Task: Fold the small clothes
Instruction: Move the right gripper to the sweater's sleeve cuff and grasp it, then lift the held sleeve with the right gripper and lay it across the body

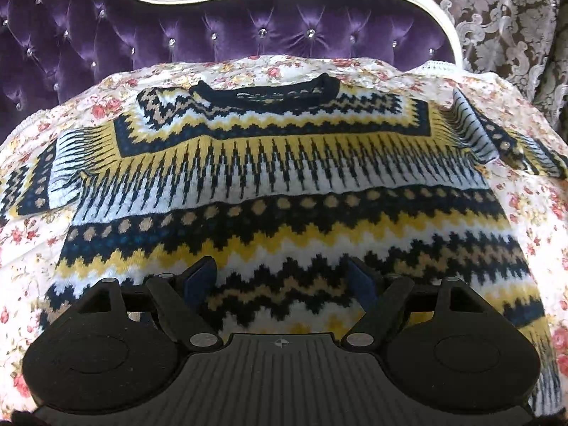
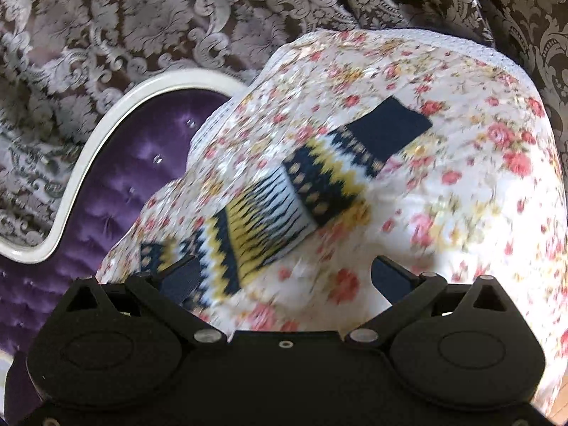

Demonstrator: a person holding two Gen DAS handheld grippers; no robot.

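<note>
Left gripper [image 1: 284, 277] jaws spread wide, nothing pinched, over the lower body of the patterned sweater [image 1: 277, 184], which lies flat on the floral bedspread [image 1: 28, 255]. Right gripper [image 2: 284, 277] also spread and empty, near the sweater's sleeve [image 2: 294, 191]; purple tufted headboard [image 1: 106, 35] behind.

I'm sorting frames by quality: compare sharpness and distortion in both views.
Left wrist view: sharp, sweater pattern crisp, fisheye bowing the bedspread. Right wrist view: motion-blurred, sleeve and florals smeared, headboard curved by the lens.
</note>
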